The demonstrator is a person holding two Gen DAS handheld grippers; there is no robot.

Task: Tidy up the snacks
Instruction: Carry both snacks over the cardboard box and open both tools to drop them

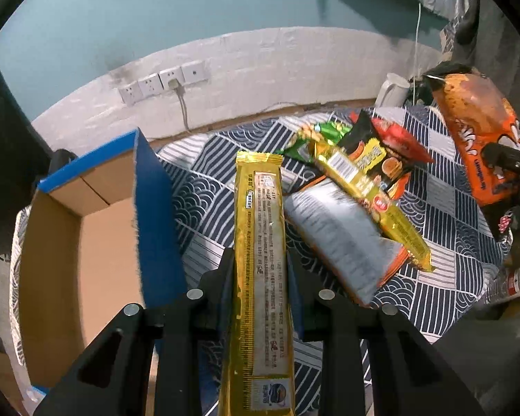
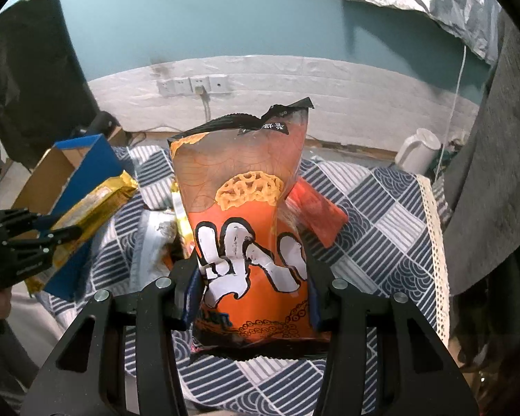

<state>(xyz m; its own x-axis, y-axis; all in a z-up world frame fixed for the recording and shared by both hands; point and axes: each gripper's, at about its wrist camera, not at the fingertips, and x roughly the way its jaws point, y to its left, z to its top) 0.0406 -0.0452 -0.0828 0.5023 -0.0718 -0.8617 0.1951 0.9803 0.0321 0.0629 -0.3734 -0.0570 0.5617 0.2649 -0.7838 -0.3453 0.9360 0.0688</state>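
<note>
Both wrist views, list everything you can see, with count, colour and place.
gold packet: one, yellow, in the left gripper.
orange bag: one, orange, in the right gripper.
loose snacks: several, green, black-red, gold, silver-backed, piled on the cloth.
box: one, blue outside, brown inside, left of the pile.
cloth: one, navy-white, under everything.
kettle: one, white, far right.
sockets: a row, white, on the wall.
left gripper: black, jaws shut on the packet.
right gripper: black, jaws gripping the bag.
</note>
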